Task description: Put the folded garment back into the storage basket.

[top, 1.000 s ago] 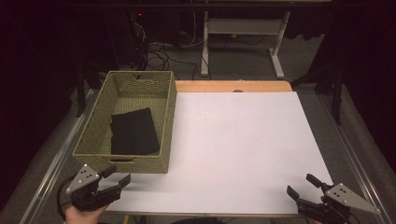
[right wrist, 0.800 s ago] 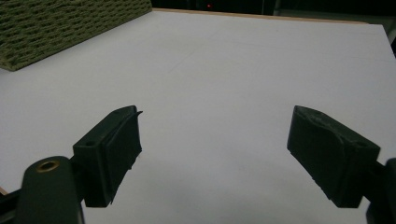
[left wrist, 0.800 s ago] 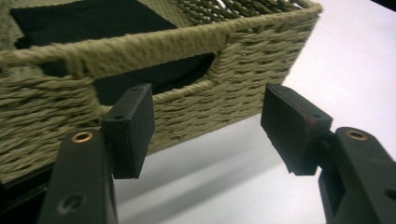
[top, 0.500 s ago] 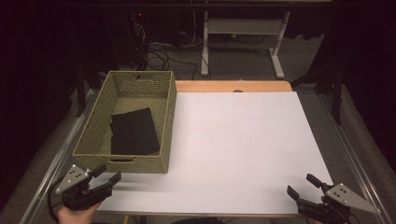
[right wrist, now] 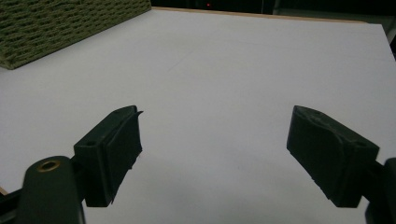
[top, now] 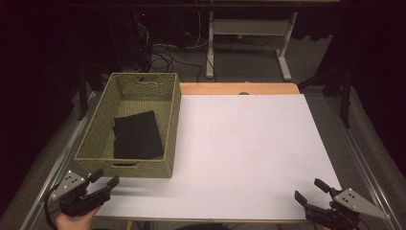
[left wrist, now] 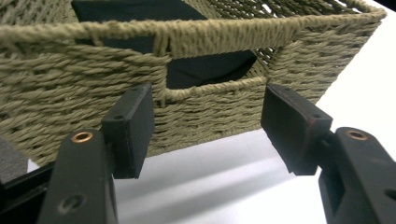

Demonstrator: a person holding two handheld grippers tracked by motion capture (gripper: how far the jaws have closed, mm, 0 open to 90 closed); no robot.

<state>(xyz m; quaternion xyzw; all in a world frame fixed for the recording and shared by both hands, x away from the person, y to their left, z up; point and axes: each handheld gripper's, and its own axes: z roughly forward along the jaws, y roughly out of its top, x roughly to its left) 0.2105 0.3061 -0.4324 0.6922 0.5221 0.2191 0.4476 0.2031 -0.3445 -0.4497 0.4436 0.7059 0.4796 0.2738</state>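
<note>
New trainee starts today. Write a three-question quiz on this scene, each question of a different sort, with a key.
1. True or false: the black cloth lies inside the basket.
2. Multiple choice: the left gripper is
A. shut on the basket's handle
B. open, just short of the basket's near wall
C. inside the basket
3. Fill in: the right gripper is open over the ___ table.

Key
1. True.
2. B. In the left gripper view its jaws stand apart before the handle slot, holding nothing.
3. White.

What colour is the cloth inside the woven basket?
Black; the folded cloth in the olive-green basket shows best in the high view.
</note>
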